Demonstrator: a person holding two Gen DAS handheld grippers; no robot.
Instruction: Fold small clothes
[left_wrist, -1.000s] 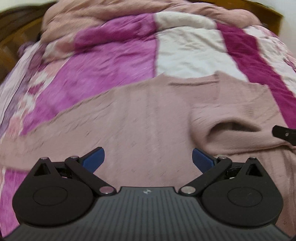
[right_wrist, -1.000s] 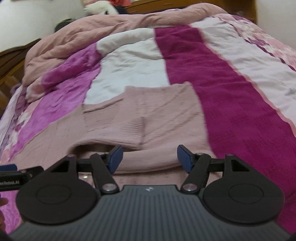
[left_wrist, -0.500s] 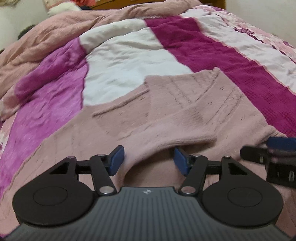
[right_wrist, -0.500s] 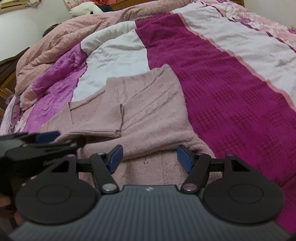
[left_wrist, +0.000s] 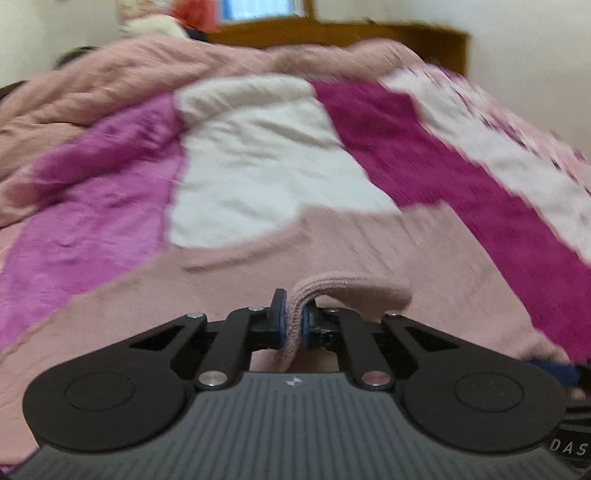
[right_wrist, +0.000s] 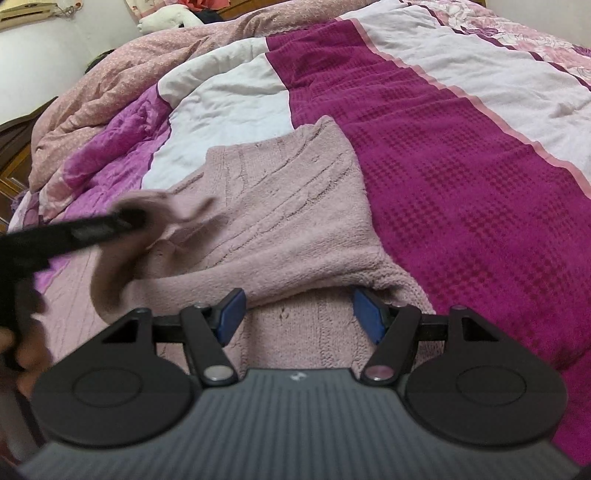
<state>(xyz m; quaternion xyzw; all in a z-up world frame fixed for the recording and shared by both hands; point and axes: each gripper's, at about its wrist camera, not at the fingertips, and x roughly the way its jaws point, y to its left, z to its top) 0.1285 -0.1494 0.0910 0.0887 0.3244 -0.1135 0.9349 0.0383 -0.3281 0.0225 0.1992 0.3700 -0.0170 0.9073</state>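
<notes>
A dusty-pink knit sweater (right_wrist: 291, 206) lies spread on the bed; it also fills the lower part of the left wrist view (left_wrist: 369, 251). My left gripper (left_wrist: 292, 325) is shut on the ribbed cuff (left_wrist: 347, 286) of a sleeve and holds it lifted off the sweater; in the right wrist view this gripper (right_wrist: 140, 221) shows as a blurred dark bar at the left with the raised sleeve. My right gripper (right_wrist: 298, 314) is open, its blue pads either side of a folded edge of the sweater, touching nothing that I can see.
The bed is covered by a patchwork quilt with a magenta band (right_wrist: 461, 177), a white patch (right_wrist: 229, 99) and a purple patch (left_wrist: 92, 221). A crumpled pink blanket (left_wrist: 147, 70) and a wooden headboard (left_wrist: 332, 33) lie beyond.
My left gripper has closed on the sleeve cuff and lifted it. The right gripper has stayed open and shifted slightly forward over the sweater's edge.
</notes>
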